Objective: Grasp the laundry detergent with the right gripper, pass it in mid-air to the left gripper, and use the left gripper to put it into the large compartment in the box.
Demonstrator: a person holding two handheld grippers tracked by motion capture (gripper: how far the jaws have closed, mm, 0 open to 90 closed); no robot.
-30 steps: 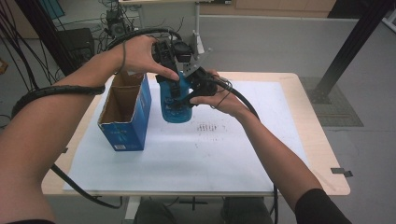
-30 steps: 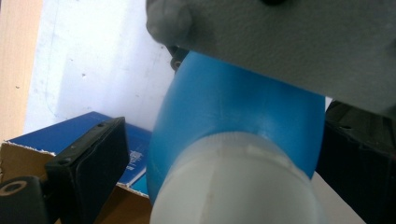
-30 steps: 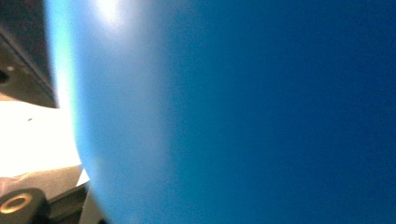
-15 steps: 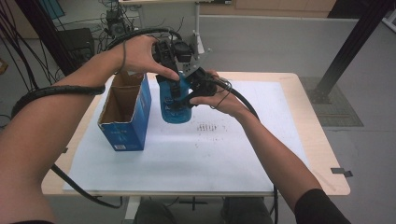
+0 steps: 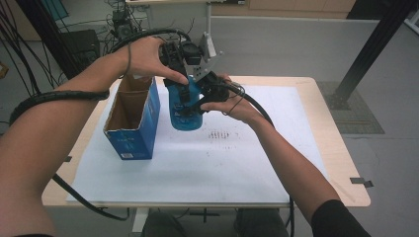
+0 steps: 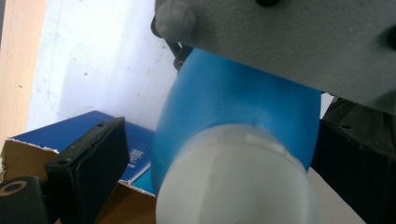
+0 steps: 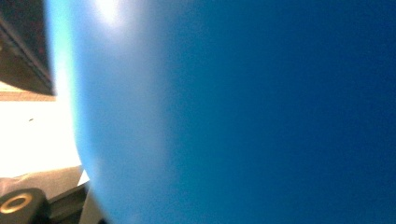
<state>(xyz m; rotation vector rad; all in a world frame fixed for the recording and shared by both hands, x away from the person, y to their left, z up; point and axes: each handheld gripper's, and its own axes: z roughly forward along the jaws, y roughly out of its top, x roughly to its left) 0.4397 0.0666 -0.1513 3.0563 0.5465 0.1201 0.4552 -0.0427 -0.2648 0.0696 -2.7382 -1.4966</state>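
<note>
A blue bottle (image 5: 185,117) with a white cap (image 6: 233,184) hangs upright just above the white sheet (image 5: 237,158). My right gripper (image 5: 191,104) comes in from the right and is shut on the bottle's body (image 7: 233,112), which crowds the right gripper view. From above, my left gripper (image 5: 184,81) points down over the bottle's top. In the left gripper view its jaws straddle the cap: the left pad (image 6: 93,156) stands a little off the cap, and the other jaw is close beside the bottle (image 6: 233,105).
An open blue cardboard box (image 5: 131,123) stands upright on the sheet just left of the bottle, its mouth facing up. The wooden table (image 5: 341,163) borders the sheet. Cables trail off the left edge, and a black post stands beyond the table at the right.
</note>
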